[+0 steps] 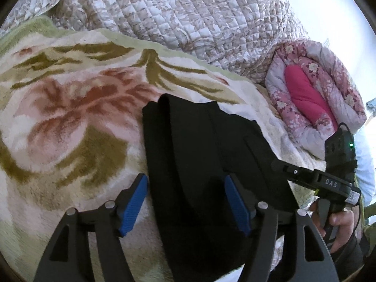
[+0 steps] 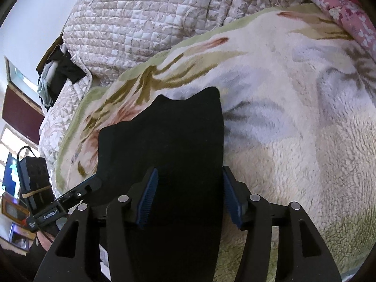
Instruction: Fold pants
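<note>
Left wrist view: your left gripper (image 1: 185, 202) has its jaws wide apart, straddling the black pants (image 1: 206, 155) without pinching; the right gripper (image 2: 188, 197) likewise. Lift carelessly and a blue pad may snag and undo the fold. The pants lie folded, compact, lower centre, on the floral blanket (image 1: 70, 108)

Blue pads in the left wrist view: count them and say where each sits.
2. One blue pad is on the finger over the floral blanket, just left of the black pants; the other is over the pants. None seems hidden.
</note>
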The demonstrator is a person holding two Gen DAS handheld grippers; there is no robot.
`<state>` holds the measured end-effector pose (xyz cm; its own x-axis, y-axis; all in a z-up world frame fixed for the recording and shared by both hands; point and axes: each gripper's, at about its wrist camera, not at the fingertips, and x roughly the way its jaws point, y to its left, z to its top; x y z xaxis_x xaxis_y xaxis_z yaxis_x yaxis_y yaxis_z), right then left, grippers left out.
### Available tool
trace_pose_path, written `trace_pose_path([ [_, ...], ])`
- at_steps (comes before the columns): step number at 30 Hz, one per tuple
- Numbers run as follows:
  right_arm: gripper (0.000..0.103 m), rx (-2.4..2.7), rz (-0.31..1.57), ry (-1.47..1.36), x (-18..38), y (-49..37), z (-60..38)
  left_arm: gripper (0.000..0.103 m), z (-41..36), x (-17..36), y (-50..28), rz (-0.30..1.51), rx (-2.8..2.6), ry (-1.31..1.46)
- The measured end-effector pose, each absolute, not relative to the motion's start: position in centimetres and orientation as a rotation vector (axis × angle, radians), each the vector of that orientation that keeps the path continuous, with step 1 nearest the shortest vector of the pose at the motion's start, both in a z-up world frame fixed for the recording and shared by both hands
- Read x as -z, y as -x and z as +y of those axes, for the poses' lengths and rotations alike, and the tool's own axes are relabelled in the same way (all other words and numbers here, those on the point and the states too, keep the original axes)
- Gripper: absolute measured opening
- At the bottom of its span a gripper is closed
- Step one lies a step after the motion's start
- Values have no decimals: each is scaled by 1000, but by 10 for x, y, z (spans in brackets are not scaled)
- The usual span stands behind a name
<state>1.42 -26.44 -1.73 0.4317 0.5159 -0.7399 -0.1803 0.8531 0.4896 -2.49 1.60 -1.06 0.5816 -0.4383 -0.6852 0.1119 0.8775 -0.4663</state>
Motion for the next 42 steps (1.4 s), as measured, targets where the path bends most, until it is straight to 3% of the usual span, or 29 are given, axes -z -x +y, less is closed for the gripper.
trace_pose_path([
  [16,54,-487,1052,-419,25,-9,-259,70,8,19,23,900,329,441],
  [20,37,-501,1038,-424,18,-5,-258,56,12,16,28,908,310,444],
  [27,34,-485,1047,-417,25,-7,-257,48,8,14,27,909,275,408],
  [34,19,-466,1004,-357,13,-1,-250,35,1,1,30,891,259,347],
  [42,17,-496,943,-313,-6,5,-240,25,-2,-13,31,868,282,319],
])
